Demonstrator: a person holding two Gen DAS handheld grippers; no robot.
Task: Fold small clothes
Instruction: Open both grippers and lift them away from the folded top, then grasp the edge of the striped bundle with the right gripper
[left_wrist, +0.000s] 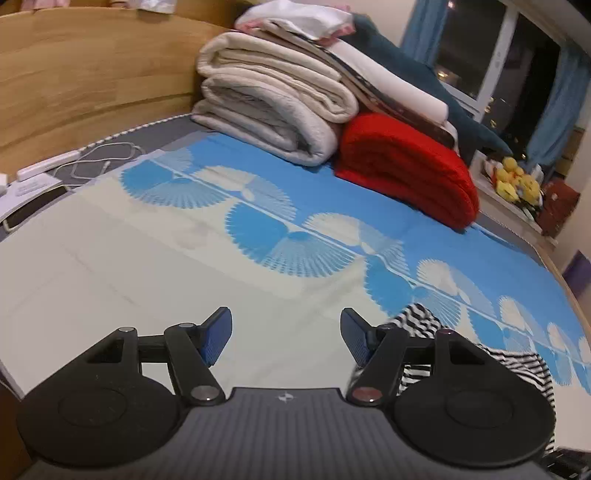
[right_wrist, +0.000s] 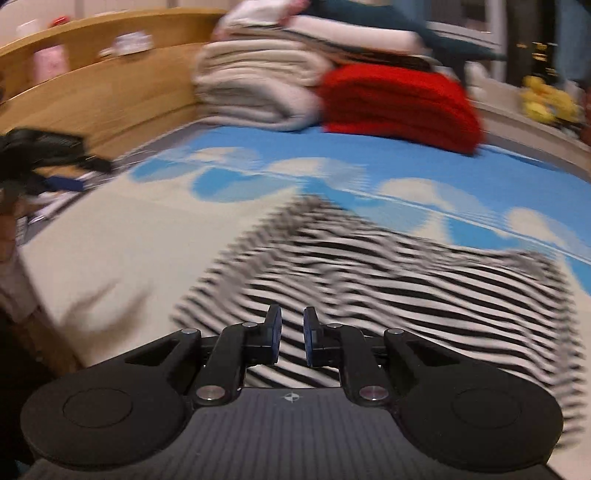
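I am holding the left gripper (left_wrist: 286, 341) over the cream part of the bed sheet (left_wrist: 147, 258), its jaws standing wide apart with nothing between them. The black-and-white striped garment (right_wrist: 369, 266) is lying spread on the sheet, to the right of the left gripper and directly beneath the right gripper (right_wrist: 291, 339). The right gripper's jaws are sitting close together with a narrow gap showing. Far off, a red blanket (left_wrist: 406, 166) is lying beside stacked cream bedding (left_wrist: 269, 99).
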